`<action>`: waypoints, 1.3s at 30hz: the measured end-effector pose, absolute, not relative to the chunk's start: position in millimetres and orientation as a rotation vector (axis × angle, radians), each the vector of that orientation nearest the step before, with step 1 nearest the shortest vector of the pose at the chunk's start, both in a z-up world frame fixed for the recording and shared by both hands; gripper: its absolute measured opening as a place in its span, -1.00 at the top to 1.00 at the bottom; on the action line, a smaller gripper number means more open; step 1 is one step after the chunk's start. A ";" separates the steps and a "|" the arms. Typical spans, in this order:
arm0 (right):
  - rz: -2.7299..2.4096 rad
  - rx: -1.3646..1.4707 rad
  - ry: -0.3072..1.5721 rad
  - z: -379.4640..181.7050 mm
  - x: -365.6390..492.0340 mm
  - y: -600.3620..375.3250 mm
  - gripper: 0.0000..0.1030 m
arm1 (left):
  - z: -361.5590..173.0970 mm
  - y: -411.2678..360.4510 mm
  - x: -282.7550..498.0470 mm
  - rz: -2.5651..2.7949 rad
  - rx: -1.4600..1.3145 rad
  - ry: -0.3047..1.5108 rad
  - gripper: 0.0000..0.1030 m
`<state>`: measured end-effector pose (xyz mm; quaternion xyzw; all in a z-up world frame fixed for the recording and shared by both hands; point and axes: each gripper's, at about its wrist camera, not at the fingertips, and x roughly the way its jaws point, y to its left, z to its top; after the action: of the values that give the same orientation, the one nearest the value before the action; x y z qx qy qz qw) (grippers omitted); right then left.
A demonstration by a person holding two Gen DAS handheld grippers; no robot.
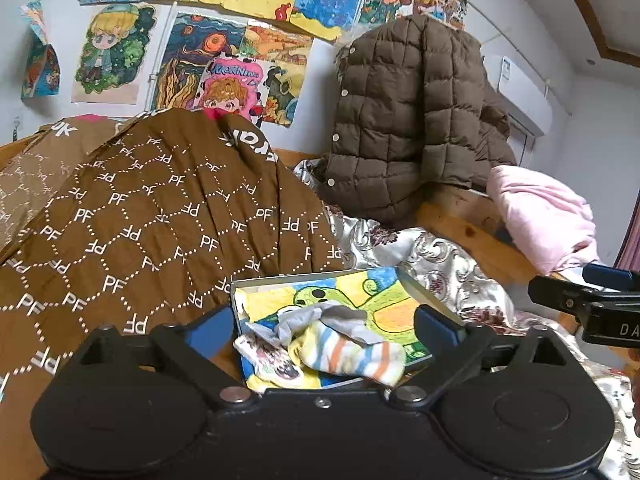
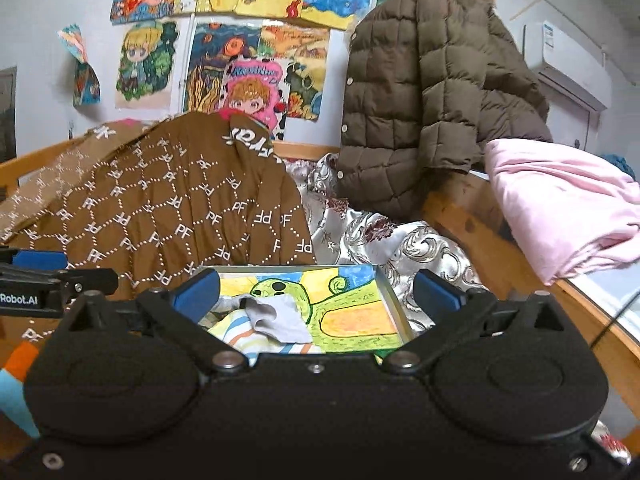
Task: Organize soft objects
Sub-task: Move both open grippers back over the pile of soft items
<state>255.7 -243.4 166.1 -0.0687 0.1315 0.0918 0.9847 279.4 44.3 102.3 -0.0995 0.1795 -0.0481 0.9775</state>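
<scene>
Left wrist view. The left gripper (image 1: 322,330) is seen with its jaws spread wide and holding nothing. Between them, at 6 o'clock, a shallow tray (image 1: 420,286) lined with a green-and-yellow drawing is shown; a striped sock (image 1: 352,354), a grey sock (image 1: 320,316) and a patterned sock (image 1: 268,354) are piled in its near left corner. A brown quilt (image 1: 152,220) printed with "PF" is heaped at 9 o'clock, its edge touching the tray's far left side. A quilted brown jacket (image 1: 404,120) is hung at 1 o'clock, a folded pink cloth (image 1: 548,216) is laid on the wooden bed rail (image 1: 472,232) at 3 o'clock, and silver floral bedding (image 1: 424,256) is spread behind the tray. The right gripper (image 1: 588,300) is seen at 3 o'clock, lettered "DA". A wall poster (image 1: 232,84) reads "MORNING".

Right wrist view. The right gripper (image 2: 316,292) is likewise shown with jaws wide apart and empty, the tray (image 2: 394,300) and socks (image 2: 260,320) lying between them. The left gripper (image 2: 52,280), marked "Robot.AI", is seen at 9 o'clock. An air conditioner (image 2: 568,64) is mounted at 2 o'clock.
</scene>
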 end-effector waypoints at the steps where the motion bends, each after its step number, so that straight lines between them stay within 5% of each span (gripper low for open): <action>1: 0.183 -0.133 0.260 168.4 243.1 -247.7 -0.98 | 103.2 42.8 271.6 -0.099 -0.201 0.360 -0.91; 18: 0.148 -0.087 0.213 143.6 41.4 -298.3 -0.99 | 81.1 17.0 152.1 -0.205 -0.111 0.389 -0.98; 39: 0.066 -0.156 0.368 23.6 -42.2 -287.5 -0.99 | 2.2 9.5 138.6 -0.305 -0.030 0.682 -0.98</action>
<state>-42.2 -287.5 23.6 -0.0776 0.1827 0.0330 0.9795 138.6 9.5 2.2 -0.0147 0.3330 -0.1490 0.9310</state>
